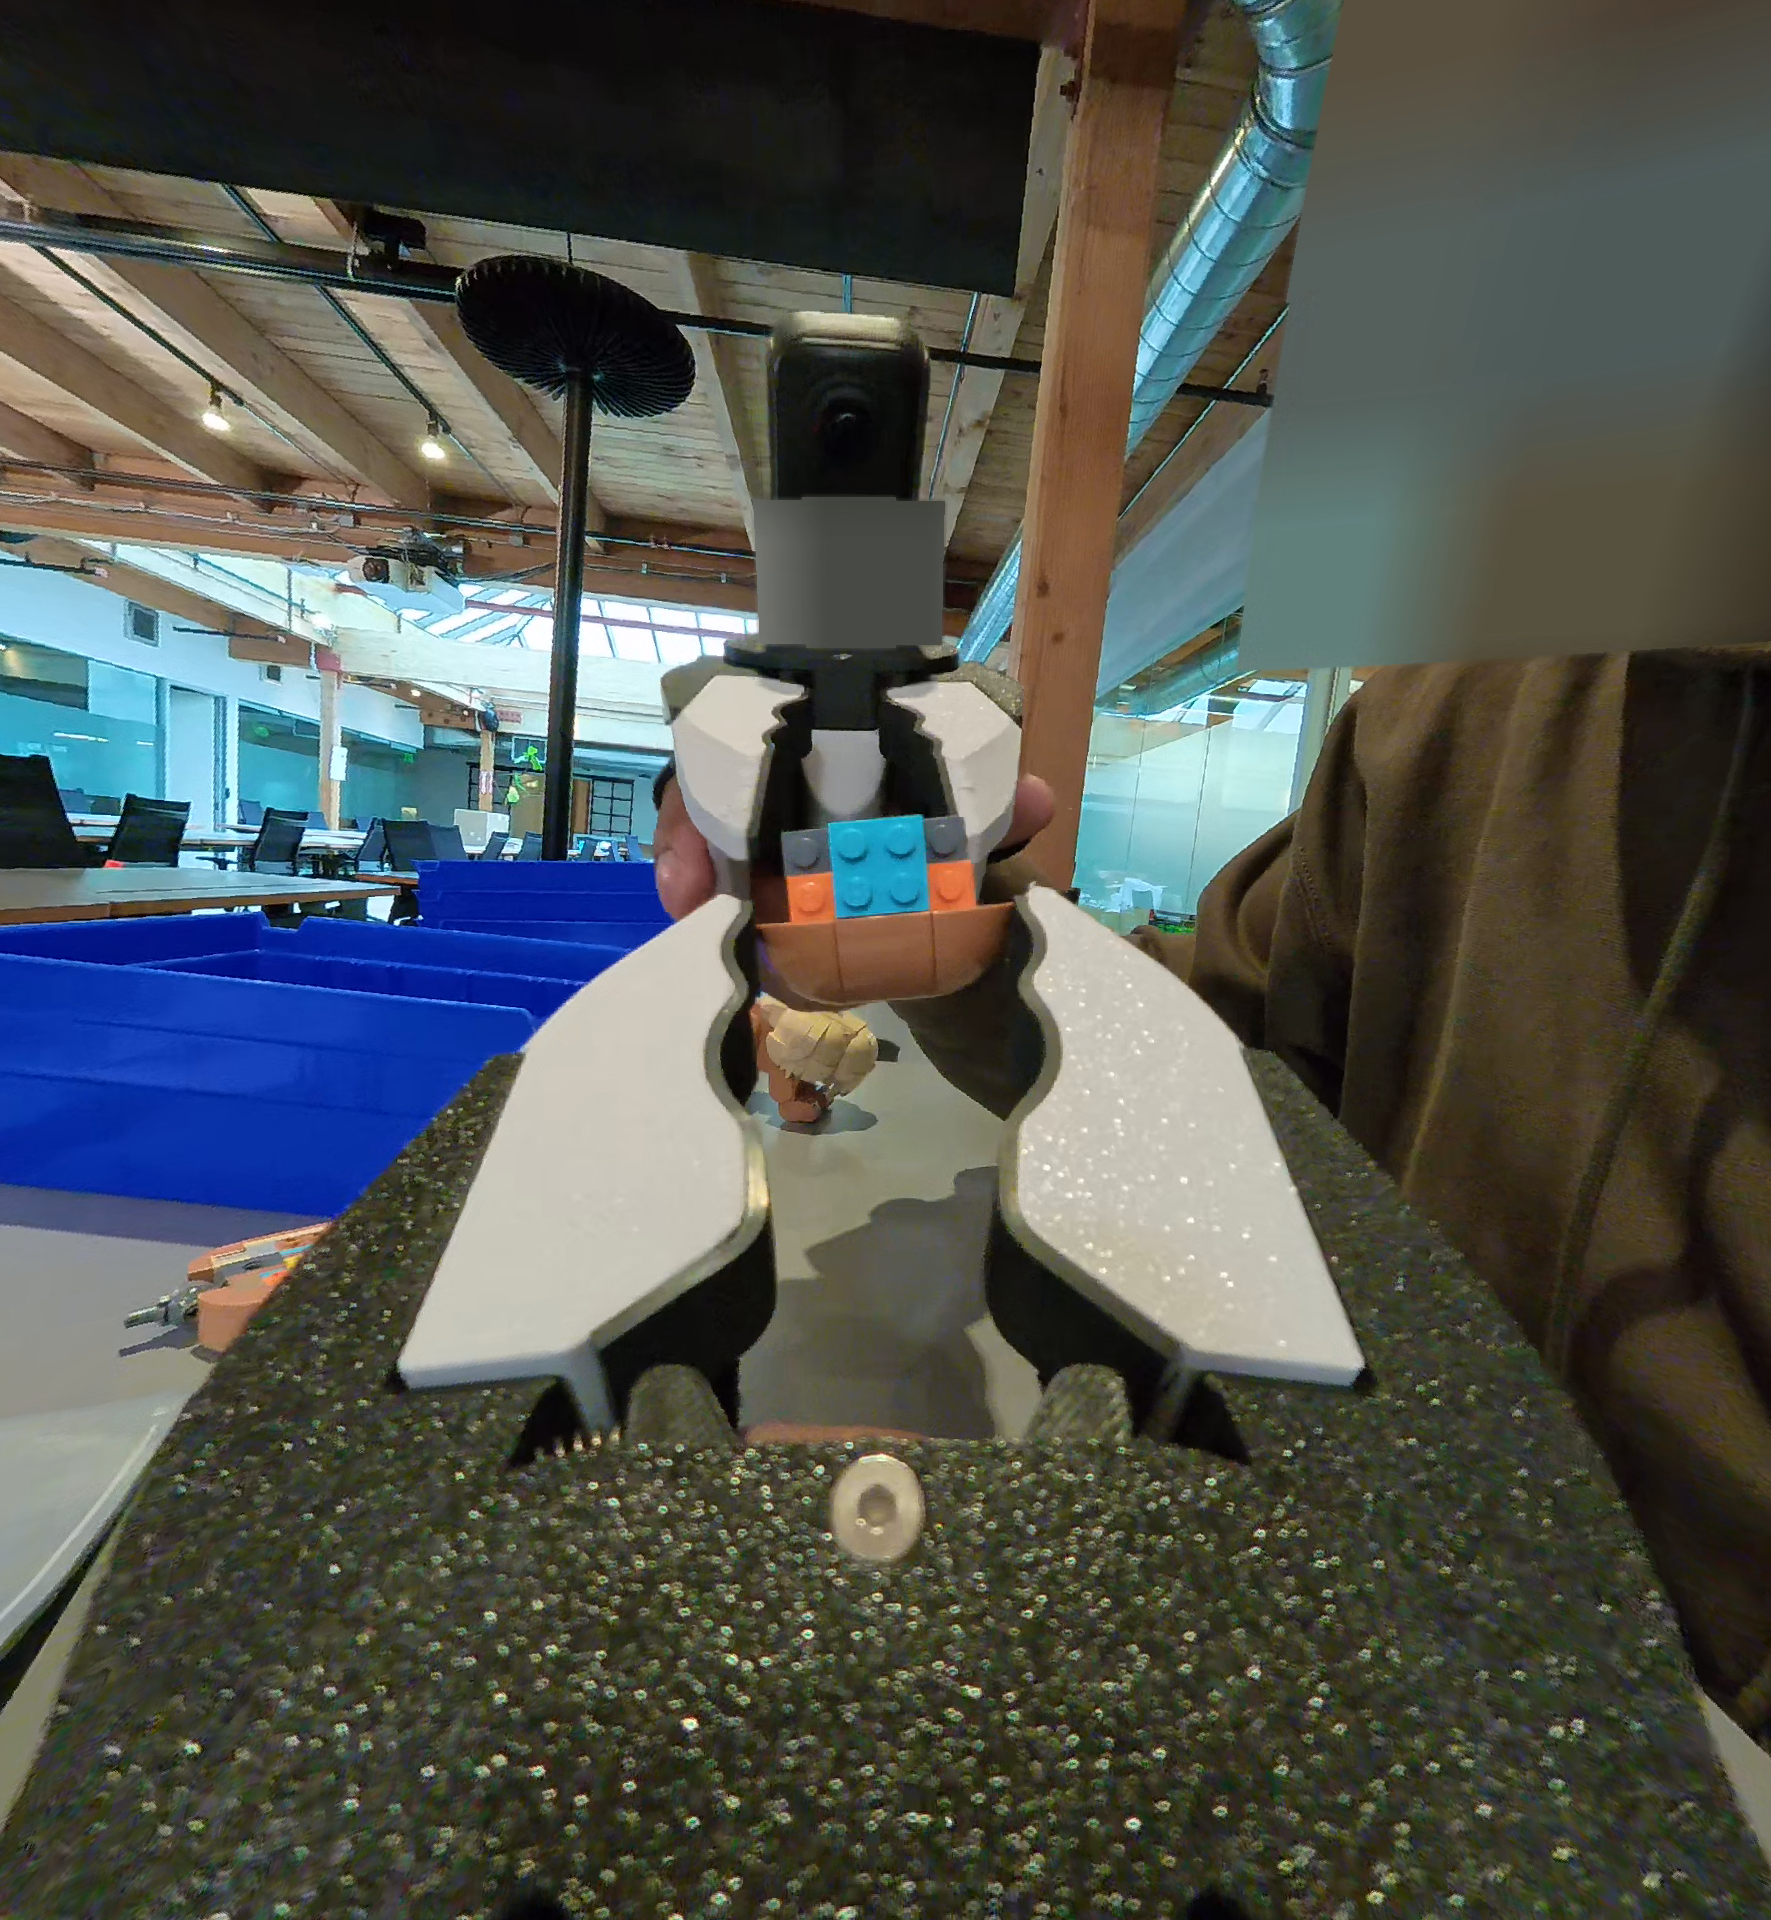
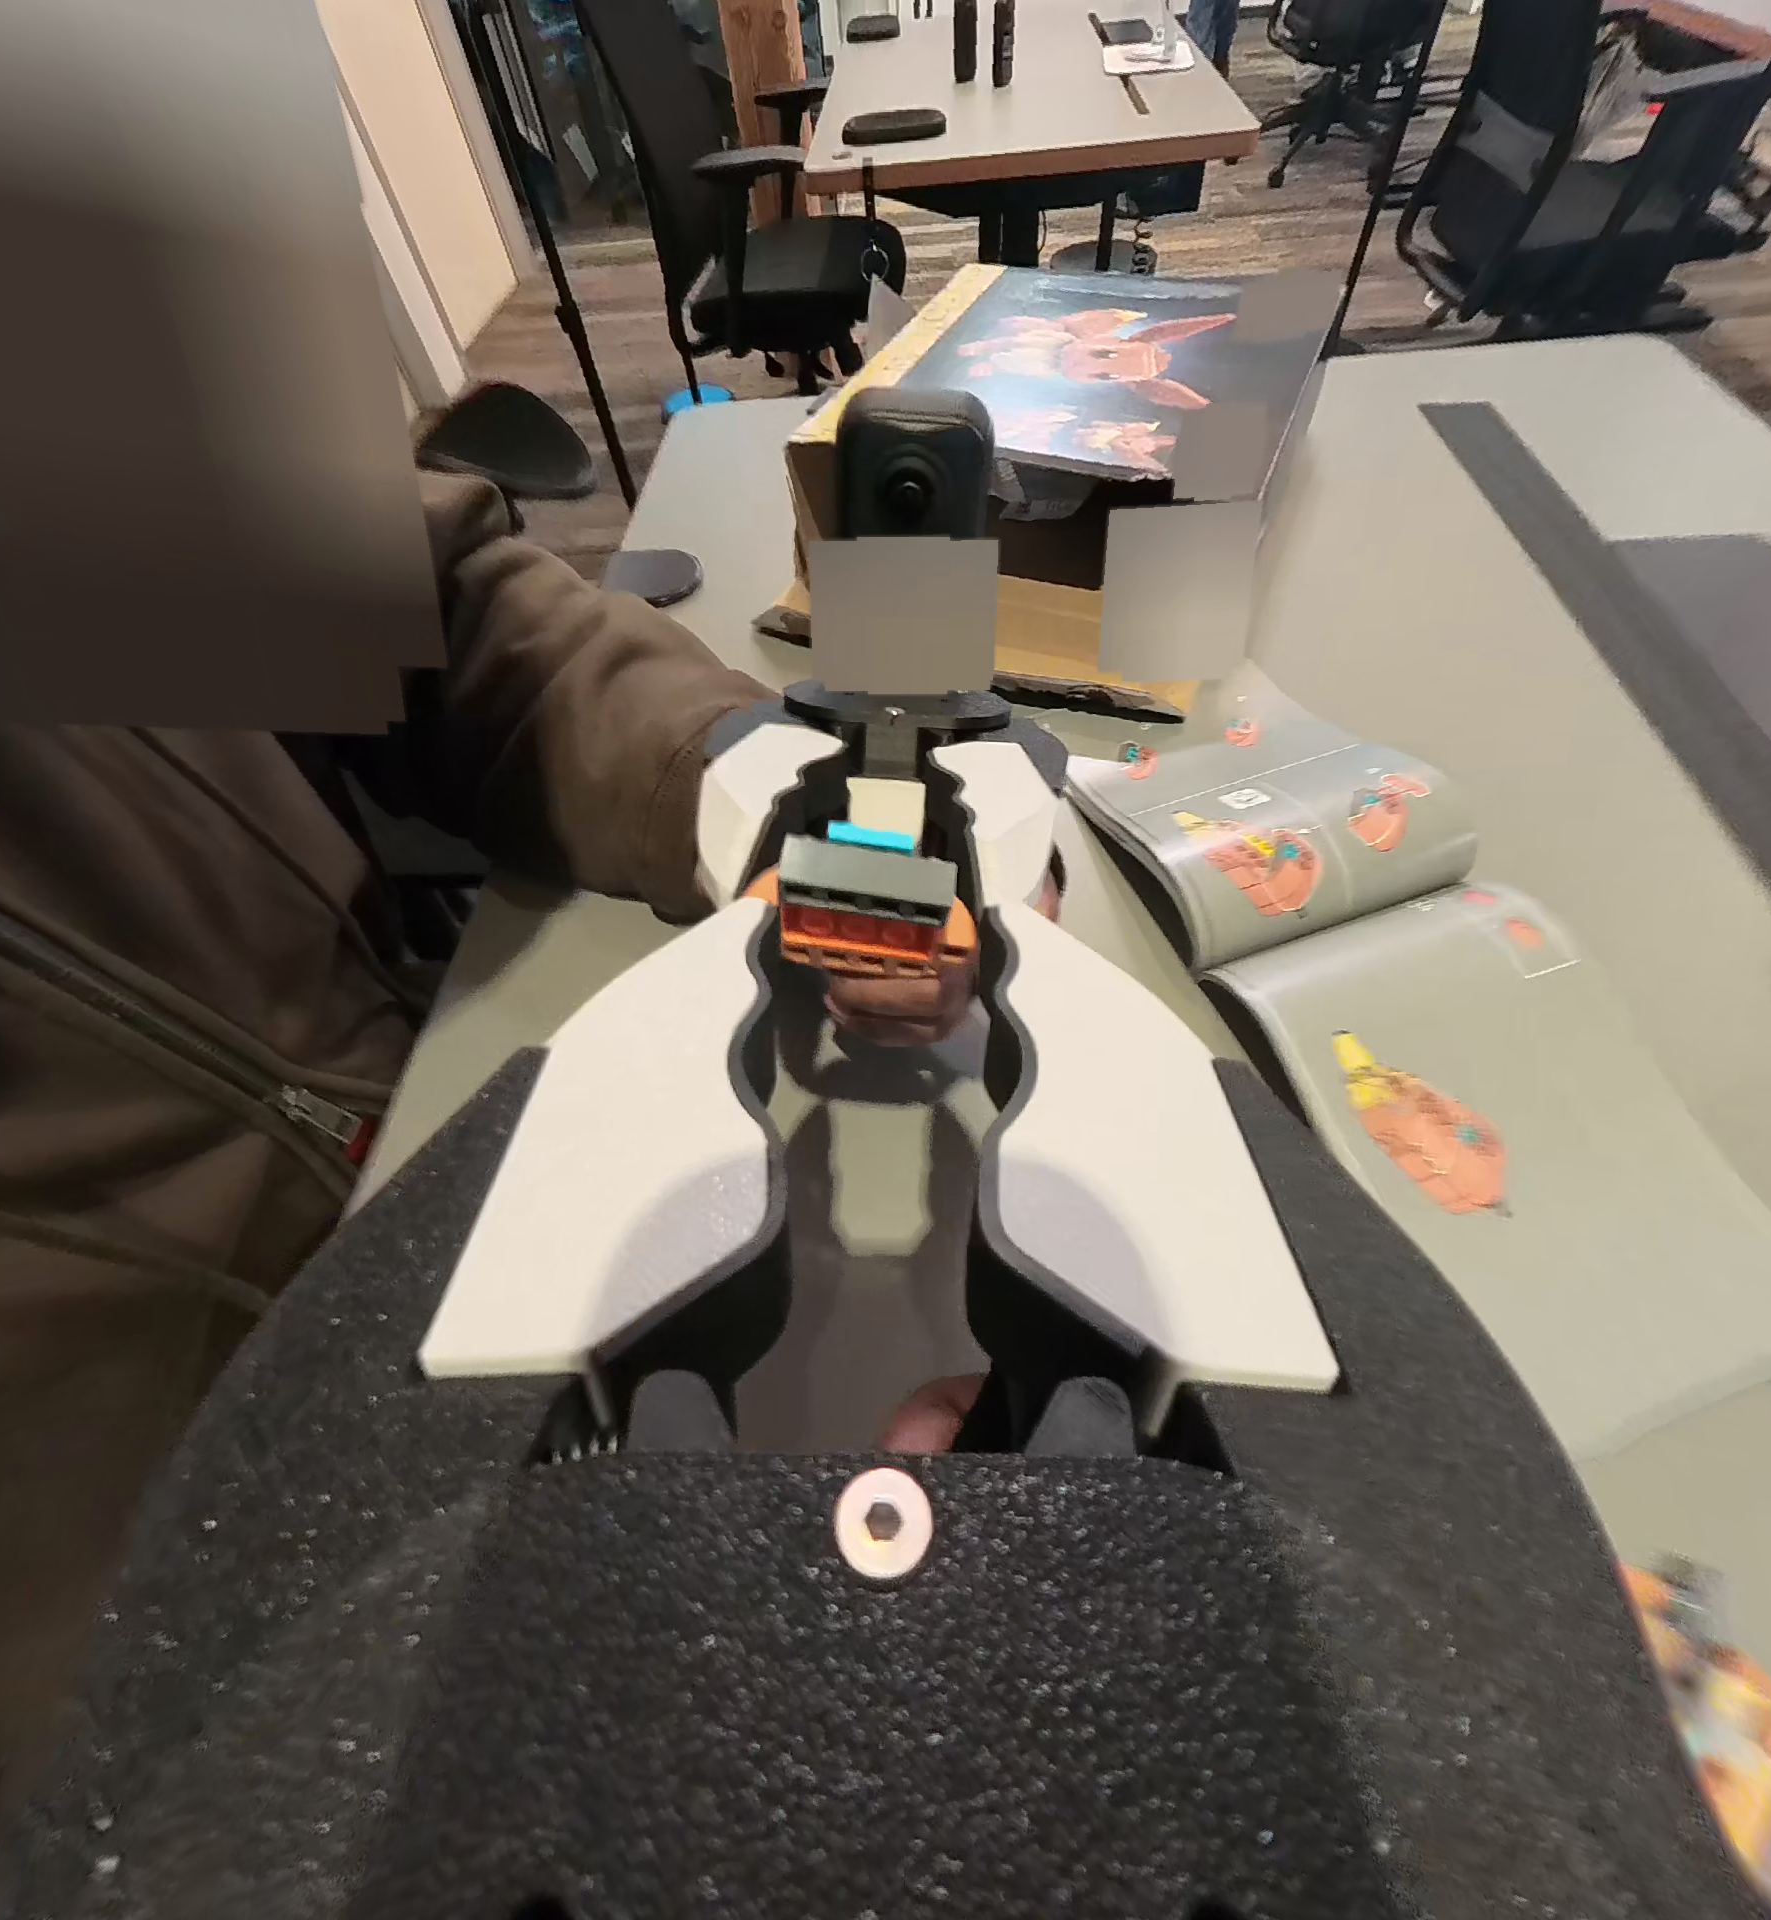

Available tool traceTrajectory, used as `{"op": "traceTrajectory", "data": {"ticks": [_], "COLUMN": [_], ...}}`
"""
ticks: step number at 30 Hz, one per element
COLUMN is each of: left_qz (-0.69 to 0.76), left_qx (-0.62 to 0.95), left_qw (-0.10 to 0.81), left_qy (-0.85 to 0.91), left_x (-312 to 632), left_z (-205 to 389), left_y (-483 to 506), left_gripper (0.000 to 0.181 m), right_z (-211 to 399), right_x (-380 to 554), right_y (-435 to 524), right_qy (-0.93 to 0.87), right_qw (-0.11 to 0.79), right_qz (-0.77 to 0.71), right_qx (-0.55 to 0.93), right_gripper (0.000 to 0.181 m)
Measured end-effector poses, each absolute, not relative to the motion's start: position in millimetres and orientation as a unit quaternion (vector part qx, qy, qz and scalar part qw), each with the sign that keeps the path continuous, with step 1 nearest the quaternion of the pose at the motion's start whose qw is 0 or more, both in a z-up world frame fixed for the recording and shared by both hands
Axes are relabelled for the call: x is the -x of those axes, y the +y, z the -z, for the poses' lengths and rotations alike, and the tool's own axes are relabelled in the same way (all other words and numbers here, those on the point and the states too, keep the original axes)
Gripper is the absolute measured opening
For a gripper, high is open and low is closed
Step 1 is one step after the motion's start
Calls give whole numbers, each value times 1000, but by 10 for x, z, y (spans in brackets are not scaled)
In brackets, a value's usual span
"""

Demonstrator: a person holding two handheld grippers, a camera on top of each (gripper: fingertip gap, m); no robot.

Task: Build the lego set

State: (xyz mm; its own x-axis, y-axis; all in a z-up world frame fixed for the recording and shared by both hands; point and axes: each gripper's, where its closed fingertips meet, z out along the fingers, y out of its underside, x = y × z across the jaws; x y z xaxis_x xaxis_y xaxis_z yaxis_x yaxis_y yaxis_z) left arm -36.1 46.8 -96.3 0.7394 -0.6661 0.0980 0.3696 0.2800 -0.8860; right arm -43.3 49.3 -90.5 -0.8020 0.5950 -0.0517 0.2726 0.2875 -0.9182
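A small lego assembly (image 1: 876,951) hangs in the air between my two grippers, which face each other. It has a rounded brown underside with orange, blue and grey studded plates on top. My left gripper (image 1: 881,914) is shut on its brown lower part. In the right wrist view the assembly (image 2: 860,920) shows a dark grey and orange edge. My right gripper (image 2: 876,925) is shut on it from the opposite side. The left gripper (image 2: 876,831) shows just beyond it.
Blue bins (image 1: 237,997) stand at the left. A tan lego sub-build (image 1: 819,1049) and a small orange build (image 1: 237,1278) lie on the grey table. An open instruction booklet (image 2: 1380,935), the set's box (image 2: 1068,416) and another orange build (image 2: 1712,1714) lie at the right. Both grippers' tips are close together, under 4 cm apart.
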Motion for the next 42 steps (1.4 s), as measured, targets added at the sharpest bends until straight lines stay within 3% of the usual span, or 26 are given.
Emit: {"op": "traceTrajectory", "data": {"ticks": [5,18,42], "left_qz": [344,370,372], "left_qx": [494,488,502], "left_qw": [786,776,765], "left_qy": [145,148,157], "left_x": [382,394,350], "left_z": [942,933,968], "left_y": [443,406,422], "left_gripper": [47,47,47], "right_z": [860,827,1019], "right_x": [378,425,459], "right_y": [601,454,323], "right_qy": [-864,-956,-962], "right_qw": [215,165,93], "right_qz": [-431,-192,-127], "right_qx": [150,-149,-222], "right_gripper": [40,34,20]}}
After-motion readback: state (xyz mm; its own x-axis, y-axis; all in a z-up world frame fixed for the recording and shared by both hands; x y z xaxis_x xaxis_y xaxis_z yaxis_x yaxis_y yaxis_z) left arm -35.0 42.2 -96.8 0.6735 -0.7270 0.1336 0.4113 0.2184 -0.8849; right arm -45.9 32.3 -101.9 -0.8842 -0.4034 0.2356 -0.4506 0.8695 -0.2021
